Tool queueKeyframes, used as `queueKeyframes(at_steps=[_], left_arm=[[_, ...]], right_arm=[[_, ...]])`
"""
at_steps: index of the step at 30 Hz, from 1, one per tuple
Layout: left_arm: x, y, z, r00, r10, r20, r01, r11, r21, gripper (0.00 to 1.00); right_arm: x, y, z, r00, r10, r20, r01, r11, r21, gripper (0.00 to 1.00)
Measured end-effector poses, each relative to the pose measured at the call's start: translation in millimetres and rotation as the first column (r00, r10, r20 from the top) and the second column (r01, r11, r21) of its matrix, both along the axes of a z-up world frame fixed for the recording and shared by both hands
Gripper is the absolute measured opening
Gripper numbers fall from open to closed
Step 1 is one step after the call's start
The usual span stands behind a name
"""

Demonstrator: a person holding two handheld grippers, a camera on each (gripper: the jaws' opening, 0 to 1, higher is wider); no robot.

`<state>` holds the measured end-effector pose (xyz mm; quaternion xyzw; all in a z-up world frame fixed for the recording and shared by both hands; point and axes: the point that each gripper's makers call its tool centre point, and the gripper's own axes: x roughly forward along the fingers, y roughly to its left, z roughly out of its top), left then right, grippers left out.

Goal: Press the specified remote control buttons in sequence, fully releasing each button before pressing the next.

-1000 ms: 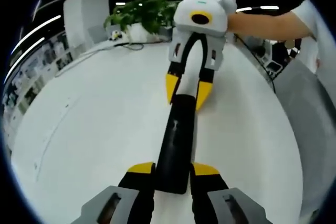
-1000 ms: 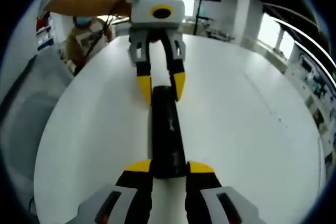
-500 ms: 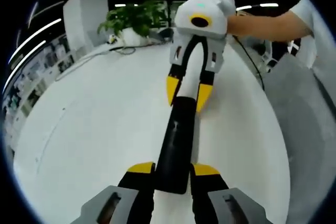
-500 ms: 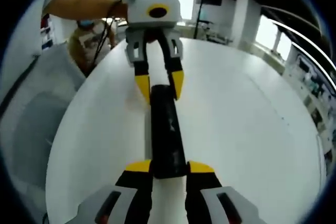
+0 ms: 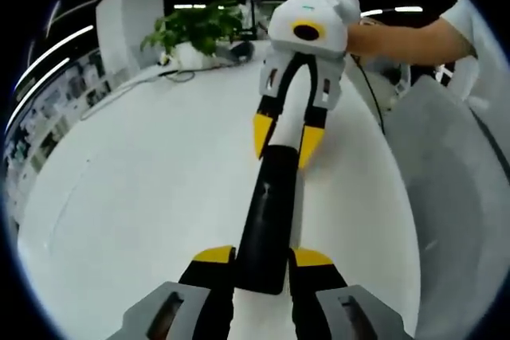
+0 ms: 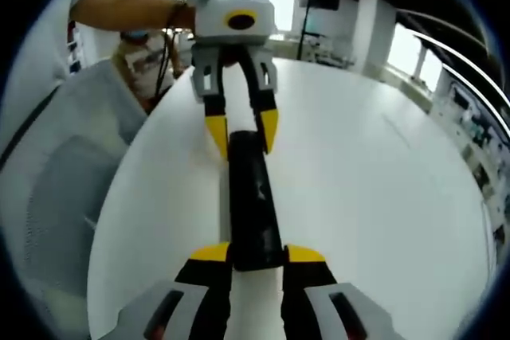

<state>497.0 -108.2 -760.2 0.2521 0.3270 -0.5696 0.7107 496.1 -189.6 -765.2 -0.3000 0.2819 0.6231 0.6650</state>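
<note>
A long black remote control runs straight away from me in the left gripper view, over the white table. My left gripper is shut on its near end, yellow tips on either side. My right gripper clamps its far end, facing me. The right gripper view mirrors this: the remote control lies between my right gripper, shut on the near end, and the left gripper, shut on the far end. The buttons are too dark to make out.
A potted plant and cables sit at the table's far edge. A person's arm reaches to the right gripper. Beyond the table edge lies a grey surface, also seen as a grey surface.
Both views have swung a little with the hands, bringing more of the grey area beside the table into sight. The remote stays clamped at both ends.
</note>
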Motion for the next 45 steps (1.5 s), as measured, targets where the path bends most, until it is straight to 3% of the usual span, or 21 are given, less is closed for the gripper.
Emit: queueKeyframes(at_steps=[12,31,45], left_arm=[[-5.7,1.3,-7.8,1.0,0.0,-0.009,0.001,1.0,0.017,0.25],[-4.4,1.7,-18.0,0.999,-0.019,-0.043,0.02,0.999,0.035,0.25],[-6.2,1.7,-18.4,0.998,-0.062,0.002,0.061,0.997,0.037,0.25]], right_arm=[[-4.0,1.2,-4.6,1.0,0.012,0.011,-0.012,1.0,-0.019,0.2],[-3.0,0.7,-13.9,1.0,0.017,-0.02,-0.018,0.999,-0.031,0.2],[-3.5,0.4,-15.4,0.999,0.025,-0.032,-0.026,0.999,-0.037,0.21]])
